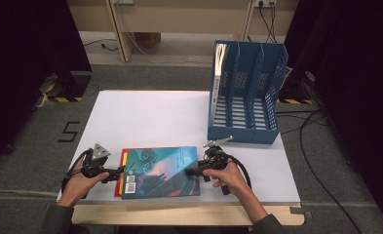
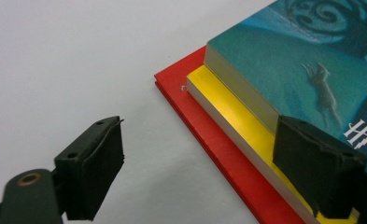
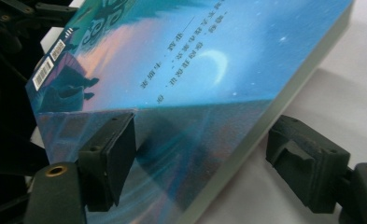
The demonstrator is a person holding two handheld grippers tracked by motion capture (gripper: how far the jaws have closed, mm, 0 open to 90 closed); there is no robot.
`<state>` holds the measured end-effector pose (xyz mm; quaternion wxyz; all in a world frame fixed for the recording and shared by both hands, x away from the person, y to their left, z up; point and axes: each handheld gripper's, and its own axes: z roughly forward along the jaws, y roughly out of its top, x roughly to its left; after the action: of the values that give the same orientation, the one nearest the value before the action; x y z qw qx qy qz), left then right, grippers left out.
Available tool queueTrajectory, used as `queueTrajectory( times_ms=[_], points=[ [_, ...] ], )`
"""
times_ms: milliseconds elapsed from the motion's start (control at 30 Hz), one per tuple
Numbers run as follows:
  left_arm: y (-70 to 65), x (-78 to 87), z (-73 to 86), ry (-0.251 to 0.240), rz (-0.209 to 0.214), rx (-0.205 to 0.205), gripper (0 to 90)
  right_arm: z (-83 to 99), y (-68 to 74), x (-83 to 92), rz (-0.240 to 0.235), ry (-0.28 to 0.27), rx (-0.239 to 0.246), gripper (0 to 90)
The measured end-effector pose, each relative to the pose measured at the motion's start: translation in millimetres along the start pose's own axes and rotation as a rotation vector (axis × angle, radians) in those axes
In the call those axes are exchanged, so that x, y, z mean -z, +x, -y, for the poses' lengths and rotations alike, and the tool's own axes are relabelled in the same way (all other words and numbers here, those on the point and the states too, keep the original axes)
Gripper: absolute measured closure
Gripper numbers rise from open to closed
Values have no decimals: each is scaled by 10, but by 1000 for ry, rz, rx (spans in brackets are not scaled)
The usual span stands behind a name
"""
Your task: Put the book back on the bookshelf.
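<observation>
Three books lie stacked near the front edge of the white table (image 1: 150,117). The top book (image 1: 160,170) (image 2: 284,51) (image 3: 181,60) has a teal and blue cover; under it lie a yellow book (image 2: 228,105) and a red book (image 2: 195,107). My left gripper (image 1: 117,171) (image 2: 200,128) is at the stack's left side and open, one jaw over bare table, the other over the yellow book's edge. My right gripper (image 1: 191,171) (image 3: 204,123) is open astride the top book's right edge, one jaw above the cover, the other clear of the pages.
A blue file rack (image 1: 245,97) stands at the table's back right with white papers (image 1: 220,58) in its left slot. Cables lie on the floor to the right. Bare white surface stretches behind the books.
</observation>
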<state>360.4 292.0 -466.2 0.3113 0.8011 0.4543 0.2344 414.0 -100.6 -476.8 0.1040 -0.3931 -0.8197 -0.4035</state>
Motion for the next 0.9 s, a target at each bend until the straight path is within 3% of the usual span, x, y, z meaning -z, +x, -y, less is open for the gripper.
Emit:
queueTrajectory(
  times_ms=[167, 367, 500, 567, 667, 767, 900],
  points=[
    [10, 1, 14, -3, 20, 16, 191, 21, -7, -94, -59, 9, -51, 224],
    [14, -3, 20, -2, 27, 28, 196, -6, 8, -137, -67, 20, -72, 234],
    [12, -3, 20, 0, 39, 33, 221, -36, 30, -59, -37, -21, -36, 371],
    [4, -5, 20, -3, 47, 37, 267, -113, 62, 12, -63, -73, -33, 377],
    [-12, -14, 7, -4, 56, 38, 295, -179, 93, 55, -63, -96, -16, 391],
    [-54, -29, -8, -16, 56, 36, 374, -344, 124, 178, -74, -137, 24, 496],
    [-73, -43, -12, -24, 57, 39, 384, -493, 160, 261, -60, -119, 56, 543]
  ],
)
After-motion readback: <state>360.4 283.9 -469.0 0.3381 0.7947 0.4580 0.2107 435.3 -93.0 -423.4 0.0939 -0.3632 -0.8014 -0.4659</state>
